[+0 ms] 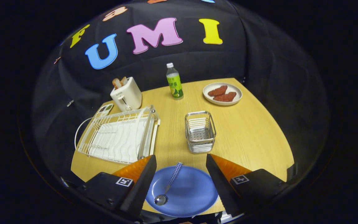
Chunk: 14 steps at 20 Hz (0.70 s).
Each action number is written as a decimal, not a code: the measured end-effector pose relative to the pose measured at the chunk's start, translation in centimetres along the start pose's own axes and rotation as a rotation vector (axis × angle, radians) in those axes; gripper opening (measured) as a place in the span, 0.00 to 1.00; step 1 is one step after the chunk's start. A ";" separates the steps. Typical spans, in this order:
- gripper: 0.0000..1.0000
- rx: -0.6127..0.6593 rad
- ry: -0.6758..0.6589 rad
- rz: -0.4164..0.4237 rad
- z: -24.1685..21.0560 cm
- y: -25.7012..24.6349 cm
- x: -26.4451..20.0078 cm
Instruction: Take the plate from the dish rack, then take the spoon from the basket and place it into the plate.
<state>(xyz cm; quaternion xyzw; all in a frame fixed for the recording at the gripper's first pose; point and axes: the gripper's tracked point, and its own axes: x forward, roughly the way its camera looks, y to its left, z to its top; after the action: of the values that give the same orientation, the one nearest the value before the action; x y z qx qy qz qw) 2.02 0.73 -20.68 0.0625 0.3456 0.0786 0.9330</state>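
Landmark for all entries: the blue plate (185,191).

Blue plate. Lies flat on the wooden table (250,137) at its near edge, between the two fingers of the gripper (181,172). Its position well clear of the rack suggests it was set here to receive the spoon.

Spoon (168,185). Lies inside the plate, bowl toward the plate's near-left rim, checked handle running up and across the far rim toward the basket. It rests free; neither finger touches it. Judged: the placement step looks complete.

Gripper. Fingers spread wide, one to each side of the plate, nothing between them but the plate and spoon below. It holds nothing. The wide spread fits a release just made, though that is inference only.

Wire basket (200,132). Stands just beyond the plate, slightly to its right. No cutlery shows inside, consistent with the spoon having come from it.

Dish rack (120,137). White wire, beyond the plate to the left. Slots appear bare of dishes, consistent with the plate having come from it.

Toaster (126,95). Beyond the rack, far left of the plate, with bread in its slots. Not part of the task.

Green bottle (174,82). Upright, far beyond the plate, behind the basket. Not part of the task.

White plate (222,93). Far beyond the blue plate, to the right, carrying two reddish-brown pieces of food. Not part of the task.
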 end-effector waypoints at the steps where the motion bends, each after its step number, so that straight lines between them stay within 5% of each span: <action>1: 0.98 -0.002 -0.044 0.006 1.7 0.3 -0.9; 14: 0.98 -0.083 -0.620 -0.037 16.6 1.1 -15.7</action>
<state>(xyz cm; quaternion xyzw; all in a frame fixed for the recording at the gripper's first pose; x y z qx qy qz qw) 1.01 -2.26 1.98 0.0392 0.0423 0.0526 0.9970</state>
